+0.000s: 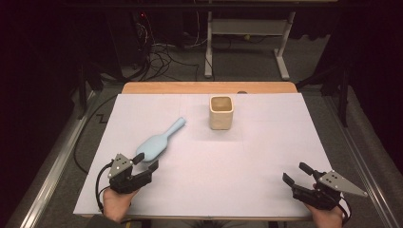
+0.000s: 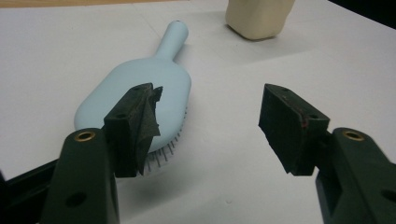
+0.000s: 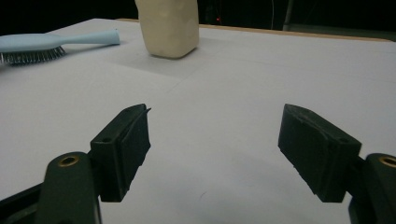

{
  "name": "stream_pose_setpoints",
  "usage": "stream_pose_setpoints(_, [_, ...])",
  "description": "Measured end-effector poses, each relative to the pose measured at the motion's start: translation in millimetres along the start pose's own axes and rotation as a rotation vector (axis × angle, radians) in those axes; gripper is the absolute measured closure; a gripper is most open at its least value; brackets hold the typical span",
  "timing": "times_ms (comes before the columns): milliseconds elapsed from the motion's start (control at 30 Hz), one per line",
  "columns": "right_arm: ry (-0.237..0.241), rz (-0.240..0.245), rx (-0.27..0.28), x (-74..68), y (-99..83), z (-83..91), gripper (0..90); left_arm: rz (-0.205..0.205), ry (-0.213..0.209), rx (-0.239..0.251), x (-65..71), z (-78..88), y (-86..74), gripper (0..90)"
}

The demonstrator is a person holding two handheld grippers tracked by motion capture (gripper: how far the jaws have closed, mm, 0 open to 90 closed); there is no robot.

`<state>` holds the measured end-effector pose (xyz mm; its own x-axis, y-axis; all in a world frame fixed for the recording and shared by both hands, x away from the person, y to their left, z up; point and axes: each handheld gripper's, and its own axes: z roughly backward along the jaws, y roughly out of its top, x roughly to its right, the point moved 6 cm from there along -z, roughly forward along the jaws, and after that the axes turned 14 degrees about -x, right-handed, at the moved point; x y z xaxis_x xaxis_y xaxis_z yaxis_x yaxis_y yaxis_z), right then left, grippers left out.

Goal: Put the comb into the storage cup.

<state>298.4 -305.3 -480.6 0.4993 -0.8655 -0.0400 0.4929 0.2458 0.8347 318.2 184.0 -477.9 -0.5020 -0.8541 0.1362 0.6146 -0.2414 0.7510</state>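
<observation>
A light blue hairbrush (image 1: 157,142) lies bristles down on the white sheet, its handle aimed toward the cream square cup (image 1: 221,112). My left gripper (image 1: 146,163) sits just short of the brush head, jaws open and empty. In the left gripper view the hairbrush (image 2: 144,88) lies behind the left jaw, with the cup (image 2: 257,16) at the top and the gripper (image 2: 208,126) gaping over bare sheet. My right gripper (image 1: 296,174) rests open near the front right edge. The right gripper view shows the gripper (image 3: 215,149) empty, the cup (image 3: 169,25) ahead and the hairbrush (image 3: 46,44) far left.
A white sheet (image 1: 266,156) covers the wooden table (image 1: 209,87). A metal rail (image 1: 52,171) runs along the left side. A white table frame (image 1: 247,38) and cables stand on the floor behind.
</observation>
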Motion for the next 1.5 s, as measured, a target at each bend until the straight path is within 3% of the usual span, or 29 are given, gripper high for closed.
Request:
stream_pose_setpoints(200, [0.002, 0.002, 0.001, -0.2, 0.1, 0.0, 25.4, 0.019, -0.013, 0.0, 0.1, -5.0, 5.3, 38.7])
stream_pose_setpoints(300, [0.003, 0.003, 0.002, -0.2, 0.2, -0.1, 25.5, 0.013, -0.005, 0.004, 1.3, -7.0, 9.3, 38.6])
stream_pose_setpoints(733, [0.023, 0.015, 0.005, -2.9, 1.0, -1.2, 25.7, -0.006, -0.04, 0.001, 12.7, -21.0, 19.1, 38.6])
stream_pose_setpoints(900, [0.028, 0.013, -0.003, -3.4, 1.4, -3.3, 25.7, 0.025, -0.047, 0.003, 10.1, -20.0, 23.6, 38.8])
stream_pose_setpoints(1500, [0.041, 0.03, -0.004, -5.3, 2.2, -4.9, 25.6, 0.001, -0.037, -0.051, 22.5, -39.0, 49.7, 40.9])
